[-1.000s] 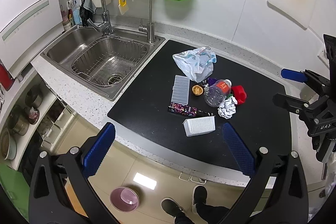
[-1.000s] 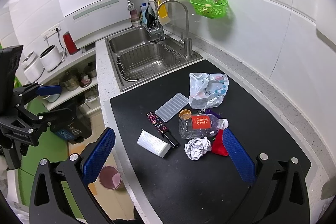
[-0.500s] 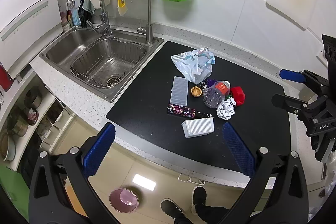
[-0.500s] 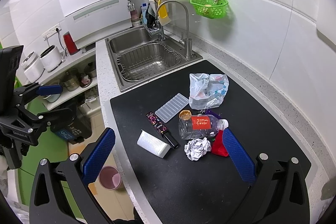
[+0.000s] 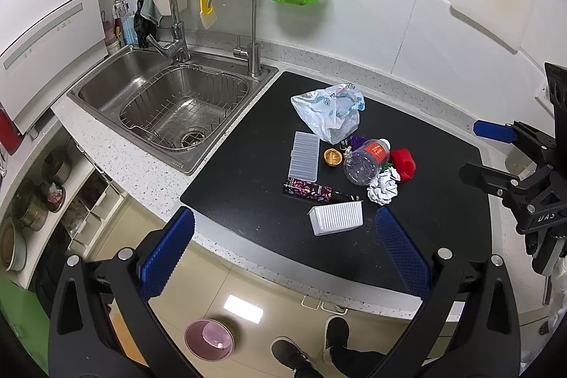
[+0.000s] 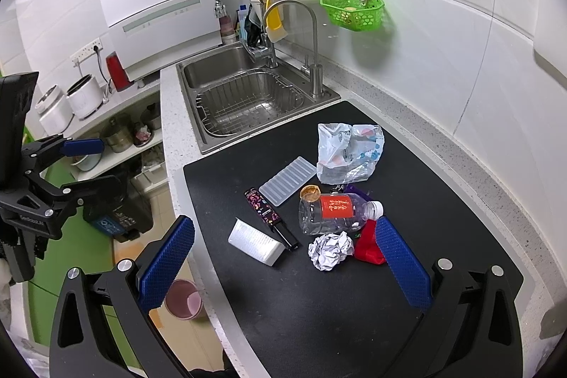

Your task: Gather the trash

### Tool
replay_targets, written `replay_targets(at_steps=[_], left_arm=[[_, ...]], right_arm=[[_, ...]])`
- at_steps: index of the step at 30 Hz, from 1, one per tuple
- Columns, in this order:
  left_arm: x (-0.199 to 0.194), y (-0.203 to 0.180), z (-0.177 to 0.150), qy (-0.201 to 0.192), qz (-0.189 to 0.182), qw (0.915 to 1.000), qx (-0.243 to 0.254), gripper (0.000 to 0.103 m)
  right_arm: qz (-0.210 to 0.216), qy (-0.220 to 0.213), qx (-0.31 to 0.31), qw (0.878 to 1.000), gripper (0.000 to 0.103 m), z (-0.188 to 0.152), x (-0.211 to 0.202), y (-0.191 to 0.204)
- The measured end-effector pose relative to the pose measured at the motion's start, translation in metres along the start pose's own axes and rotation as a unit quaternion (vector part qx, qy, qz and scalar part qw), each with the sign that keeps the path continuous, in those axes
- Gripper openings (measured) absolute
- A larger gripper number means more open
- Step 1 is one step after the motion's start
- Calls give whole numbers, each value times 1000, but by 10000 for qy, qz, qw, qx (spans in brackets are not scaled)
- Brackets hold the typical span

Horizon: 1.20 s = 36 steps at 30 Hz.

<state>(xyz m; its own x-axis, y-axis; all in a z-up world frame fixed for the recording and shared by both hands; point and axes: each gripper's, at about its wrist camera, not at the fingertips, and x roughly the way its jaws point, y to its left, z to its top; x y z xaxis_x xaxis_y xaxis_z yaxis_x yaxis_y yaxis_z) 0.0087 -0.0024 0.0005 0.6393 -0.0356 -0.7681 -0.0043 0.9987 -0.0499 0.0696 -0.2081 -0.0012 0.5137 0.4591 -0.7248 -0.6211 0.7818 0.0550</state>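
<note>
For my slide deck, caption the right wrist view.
Open right tongs hover over trash on the black mat: bottle, crumpled paper, plastic bag.

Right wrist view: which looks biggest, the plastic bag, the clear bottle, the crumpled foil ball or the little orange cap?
1. plastic bag
2. clear bottle, close behind the bag
3. crumpled foil ball
4. orange cap

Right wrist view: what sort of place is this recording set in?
Most likely a home kitchen. A steel sink with two faucets is set into a speckled counter, a white countertop dishwasher stands beside it, and pots sit on open shelves below.
</note>
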Motion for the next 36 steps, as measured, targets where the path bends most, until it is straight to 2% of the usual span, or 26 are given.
replay_targets(at_steps=[27, 36], left_arm=[[9, -4, 6, 18, -62, 10000, 72, 100], [59, -20, -1, 412, -157, 9990, 31, 100]], right_arm=[[-49, 40, 17, 10000, 98, -3, 4, -7], [-135, 182, 172, 9996, 98, -8, 16, -25]])
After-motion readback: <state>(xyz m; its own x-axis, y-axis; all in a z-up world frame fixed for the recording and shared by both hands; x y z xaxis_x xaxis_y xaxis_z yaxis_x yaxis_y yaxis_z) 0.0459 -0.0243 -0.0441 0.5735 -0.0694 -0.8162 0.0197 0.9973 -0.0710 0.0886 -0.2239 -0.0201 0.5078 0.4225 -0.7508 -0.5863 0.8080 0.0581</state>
